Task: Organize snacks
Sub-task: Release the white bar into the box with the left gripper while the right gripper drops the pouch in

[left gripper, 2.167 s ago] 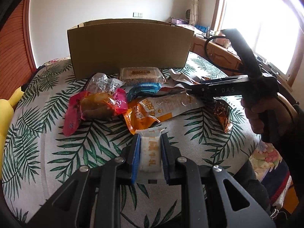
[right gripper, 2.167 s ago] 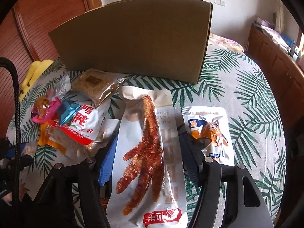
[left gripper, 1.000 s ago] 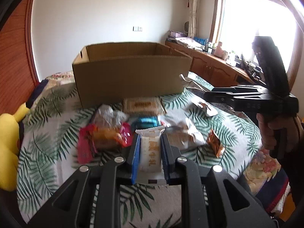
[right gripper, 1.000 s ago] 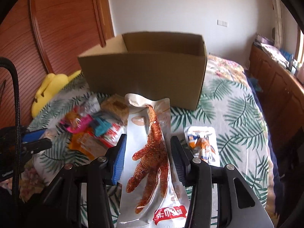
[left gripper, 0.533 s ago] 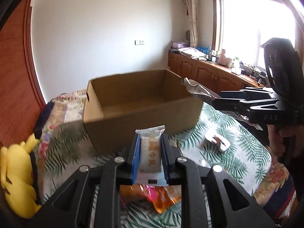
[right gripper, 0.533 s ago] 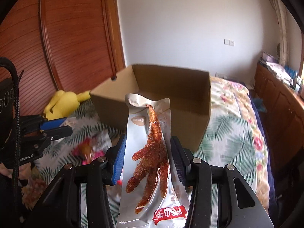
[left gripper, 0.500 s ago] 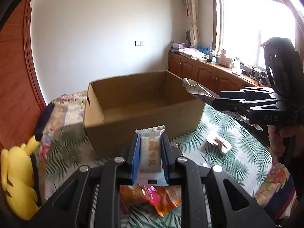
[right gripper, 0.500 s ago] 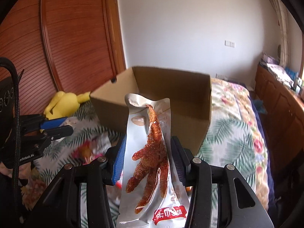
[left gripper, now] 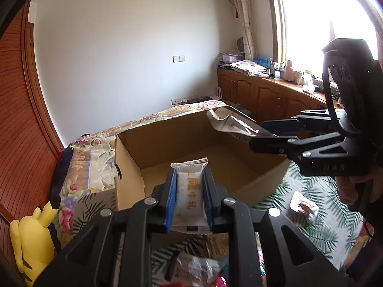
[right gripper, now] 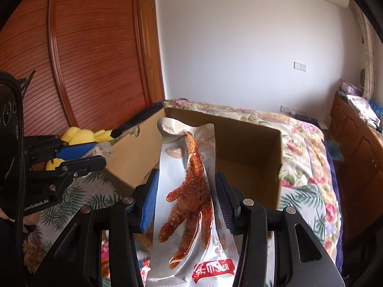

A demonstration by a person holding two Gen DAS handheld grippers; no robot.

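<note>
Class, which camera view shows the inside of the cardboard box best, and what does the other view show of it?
The left wrist view: it looks down into the cardboard box, showing its bare floor and inner walls. In the right wrist view the chicken-foot snack packet, held in the right gripper, covers most of the opening, leaving only the far wall and right corner visible.

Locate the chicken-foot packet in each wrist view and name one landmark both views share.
Left wrist: chicken-foot packet at right of centre, seen edge-on in the right gripper, over the far right corner of the box.
Right wrist: chicken-foot packet fills the centre, clamped lengthwise.
Shared landmark: the open cardboard box.
</note>
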